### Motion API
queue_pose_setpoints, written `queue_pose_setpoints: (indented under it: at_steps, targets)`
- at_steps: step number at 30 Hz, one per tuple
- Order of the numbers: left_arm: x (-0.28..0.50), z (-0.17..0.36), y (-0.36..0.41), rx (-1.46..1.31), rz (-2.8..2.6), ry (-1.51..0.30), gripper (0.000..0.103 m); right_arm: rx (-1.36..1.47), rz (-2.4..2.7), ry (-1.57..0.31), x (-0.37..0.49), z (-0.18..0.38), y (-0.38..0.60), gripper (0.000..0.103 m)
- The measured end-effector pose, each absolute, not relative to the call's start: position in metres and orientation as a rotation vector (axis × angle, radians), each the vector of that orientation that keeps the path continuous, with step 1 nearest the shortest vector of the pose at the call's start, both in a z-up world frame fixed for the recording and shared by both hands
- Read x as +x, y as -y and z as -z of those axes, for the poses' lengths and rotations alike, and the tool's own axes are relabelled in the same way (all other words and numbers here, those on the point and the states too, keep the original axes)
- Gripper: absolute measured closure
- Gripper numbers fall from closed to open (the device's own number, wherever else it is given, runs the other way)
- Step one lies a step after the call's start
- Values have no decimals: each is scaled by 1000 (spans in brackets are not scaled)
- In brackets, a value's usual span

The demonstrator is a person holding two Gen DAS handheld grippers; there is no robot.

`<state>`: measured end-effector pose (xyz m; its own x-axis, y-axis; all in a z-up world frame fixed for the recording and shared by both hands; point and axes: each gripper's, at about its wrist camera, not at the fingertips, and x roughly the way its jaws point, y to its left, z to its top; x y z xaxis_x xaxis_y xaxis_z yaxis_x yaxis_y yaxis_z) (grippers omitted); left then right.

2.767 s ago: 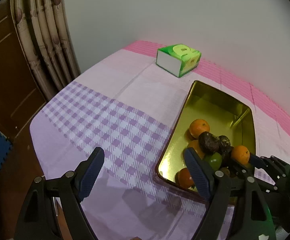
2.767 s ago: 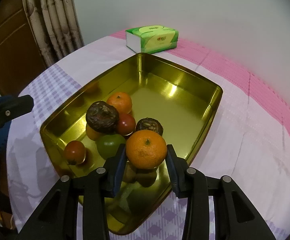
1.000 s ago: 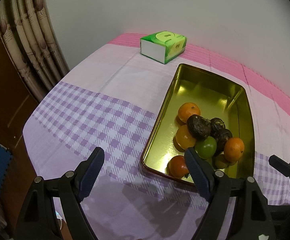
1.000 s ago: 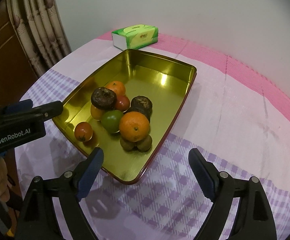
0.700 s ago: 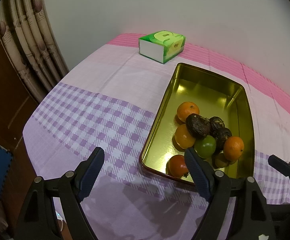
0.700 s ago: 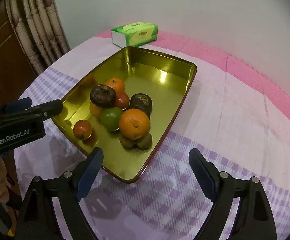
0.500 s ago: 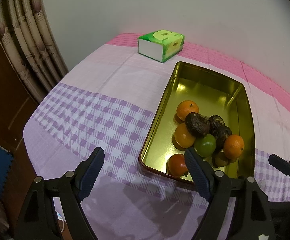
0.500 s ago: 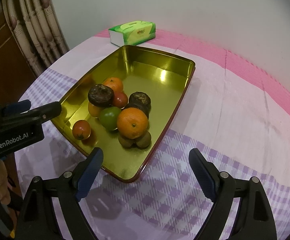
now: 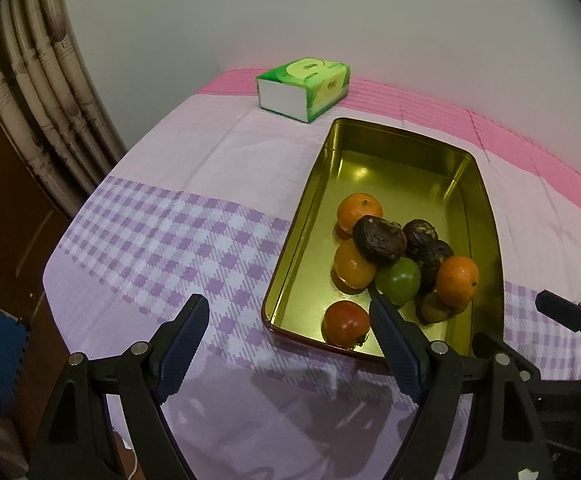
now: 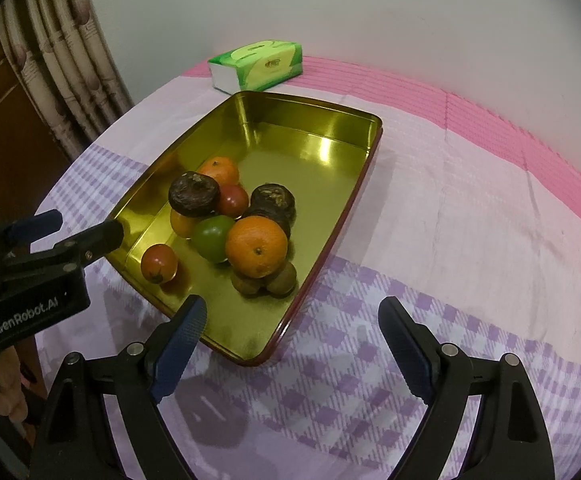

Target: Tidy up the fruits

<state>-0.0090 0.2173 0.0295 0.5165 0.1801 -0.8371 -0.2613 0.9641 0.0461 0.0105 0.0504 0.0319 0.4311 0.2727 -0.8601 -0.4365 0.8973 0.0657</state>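
Both grippers spread wide and empty: left gripper [image 9: 290,322] hanging over checked cloth at the near-left corner of the gold tray [image 9: 314,200], right gripper [image 10: 292,326] poised above the tray's near-right corner. Fruit heaped in the tray's near half, topmost orange [image 10: 256,246] riding on the pile, red tomato [image 10: 159,263] alone by the near wall. Far half of the tray bare metal. Tissue pack [image 9: 302,89] beyond the far rim, apart from it. Bare table [image 10: 470,208] wide to the right.

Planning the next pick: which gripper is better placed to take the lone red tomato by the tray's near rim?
Probably left: the left gripper is open, with the red tomato just beside its finger.
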Motion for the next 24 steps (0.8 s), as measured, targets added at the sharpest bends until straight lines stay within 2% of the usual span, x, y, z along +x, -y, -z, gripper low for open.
queue_pose_setpoints:
  at_steps: [24]
  targets:
    - [-8, -26, -207, -47, -246, -998, 23, -166, -446, -1061, 12, -28, -48, 13]
